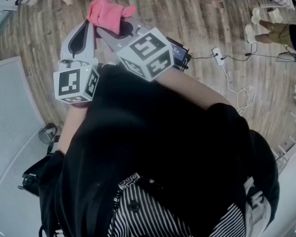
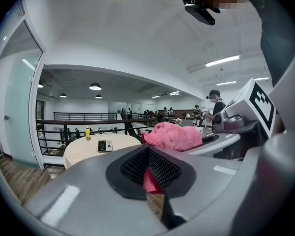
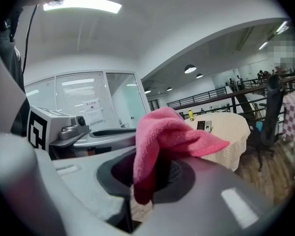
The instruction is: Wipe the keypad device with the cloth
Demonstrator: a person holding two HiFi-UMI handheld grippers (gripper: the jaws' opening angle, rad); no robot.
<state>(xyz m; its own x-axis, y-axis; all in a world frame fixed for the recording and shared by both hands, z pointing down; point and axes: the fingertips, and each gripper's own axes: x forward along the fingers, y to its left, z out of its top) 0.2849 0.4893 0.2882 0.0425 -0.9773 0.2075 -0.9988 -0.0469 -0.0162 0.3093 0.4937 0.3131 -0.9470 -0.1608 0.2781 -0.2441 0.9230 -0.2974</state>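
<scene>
Floor: a brown wooden plank floor (image 1: 197, 14) is seen beneath both grippers in the head view.
Table: a round table covered by a cream patterned tablecloth (image 2: 83, 154) (image 3: 236, 127) is seen well apart from both grippers, in front of a black metal railing (image 2: 54, 121).
Left gripper: the grey hand-held left gripper (image 1: 88, 27) (image 2: 150, 173) is held raised just beside the right one. Its jaws are brought together, and a sliver of pink is pinched between the pads.
Right gripper: the grey hand-held right gripper (image 1: 116, 33) (image 3: 152, 173) is clamped on the cloth, with its jaws narrow.
Cloth: the soft pink terry cloth (image 1: 108, 14) (image 2: 172, 135) (image 3: 162, 136) is bunched at the tips of both grippers. One fold is draped over the right gripper's jaws.
Keypad device: the small dark flat keypad device with a pale key panel (image 2: 104, 145) (image 3: 204, 126) is laid on the tablecloth, well apart from the cloth.
Bottle: a small yellow bottle (image 2: 87, 132) (image 3: 190, 115) is stood upright on the table near the keypad device.
</scene>
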